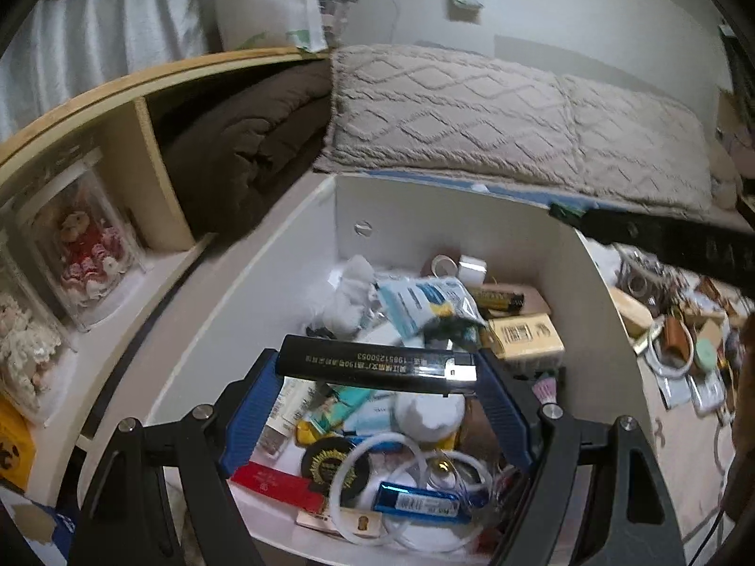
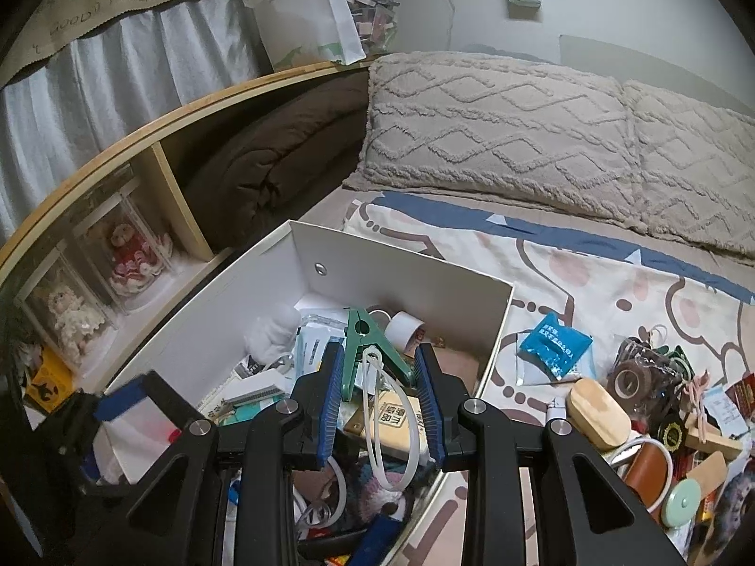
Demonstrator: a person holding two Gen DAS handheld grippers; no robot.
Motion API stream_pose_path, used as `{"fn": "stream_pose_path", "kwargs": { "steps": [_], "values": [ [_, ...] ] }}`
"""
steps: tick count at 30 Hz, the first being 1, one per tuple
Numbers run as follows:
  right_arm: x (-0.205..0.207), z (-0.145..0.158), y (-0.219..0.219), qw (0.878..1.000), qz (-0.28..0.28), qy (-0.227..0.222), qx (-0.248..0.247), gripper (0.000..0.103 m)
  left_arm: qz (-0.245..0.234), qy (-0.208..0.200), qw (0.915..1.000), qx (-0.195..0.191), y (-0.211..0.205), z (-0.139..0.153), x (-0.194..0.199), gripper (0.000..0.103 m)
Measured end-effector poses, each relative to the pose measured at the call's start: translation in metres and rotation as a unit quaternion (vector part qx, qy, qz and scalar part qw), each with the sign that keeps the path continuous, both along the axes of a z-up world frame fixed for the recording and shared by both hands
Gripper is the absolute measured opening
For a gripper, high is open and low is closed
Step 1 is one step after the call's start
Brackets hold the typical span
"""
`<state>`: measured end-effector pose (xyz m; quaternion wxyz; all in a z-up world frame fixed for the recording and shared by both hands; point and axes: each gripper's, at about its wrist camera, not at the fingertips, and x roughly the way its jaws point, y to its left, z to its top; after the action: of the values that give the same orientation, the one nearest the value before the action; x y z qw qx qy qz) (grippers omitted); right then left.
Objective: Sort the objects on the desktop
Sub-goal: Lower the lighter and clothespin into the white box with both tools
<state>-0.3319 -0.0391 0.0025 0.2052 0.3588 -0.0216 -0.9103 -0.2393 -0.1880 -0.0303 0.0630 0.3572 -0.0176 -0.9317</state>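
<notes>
In the left wrist view my left gripper (image 1: 377, 370) is shut on a black lighter (image 1: 368, 362), held lengthwise and level between the blue pads (image 1: 252, 401). It hangs over a white box (image 1: 590, 283) crammed with small items: packets, tape rolls, white rings, a blue lighter (image 1: 417, 502). In the right wrist view my right gripper (image 2: 380, 372) is shut on a green clothes peg (image 2: 361, 344), whose legs sit between the pads, with a white loop (image 2: 391, 424) hanging below it. It is above the same white box (image 2: 401, 283).
Loose items lie on the patterned sheet right of the box: a blue packet (image 2: 554, 346), a wooden block (image 2: 597, 410), a brown tape roll (image 2: 634, 379). Beige pillows (image 2: 495, 127) lie behind. A wooden shelf with dolls in clear cases (image 2: 127, 254) stands at the left.
</notes>
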Motion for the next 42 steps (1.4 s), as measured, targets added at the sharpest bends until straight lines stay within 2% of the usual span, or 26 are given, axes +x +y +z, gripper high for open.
{"fn": "stream_pose_path", "kwargs": {
  "steps": [5, 10, 19, 23, 26, 36, 42],
  "values": [
    [-0.001, 0.003, -0.007, 1.000, 0.004, 0.001, 0.009, 0.031, -0.028, -0.027, 0.9992, -0.008, 0.007, -0.012, 0.000, 0.082],
    [-0.001, 0.004, -0.012, 1.000, 0.005, 0.003, 0.023, 0.031, -0.035, -0.046, 0.9981, -0.020, 0.011, -0.018, 0.002, 0.082],
    [-0.002, 0.003, -0.016, 1.000, 0.004, -0.001, 0.026, 0.031, -0.073, -0.081, 0.9930, -0.044, 0.025, -0.029, 0.004, 0.083],
    [-0.004, 0.002, -0.019, 1.000, 0.007, -0.006, 0.024, 0.031, -0.065, -0.072, 0.9940, -0.051, 0.025, -0.028, 0.004, 0.084],
    [-0.006, 0.002, -0.023, 0.999, 0.010, -0.006, 0.030, 0.031, -0.058, -0.063, 0.9950, -0.050, 0.023, -0.026, 0.004, 0.093],
    [-0.022, 0.002, -0.039, 0.999, 0.011, -0.023, 0.027, 0.031, -0.046, -0.066, 0.9962, -0.033, 0.015, -0.027, 0.000, 0.093],
    [-0.045, -0.001, -0.056, 0.998, 0.008, -0.054, 0.016, 0.031, -0.046, -0.054, 0.9974, -0.013, 0.007, -0.022, 0.004, 0.093]
  ]
}}
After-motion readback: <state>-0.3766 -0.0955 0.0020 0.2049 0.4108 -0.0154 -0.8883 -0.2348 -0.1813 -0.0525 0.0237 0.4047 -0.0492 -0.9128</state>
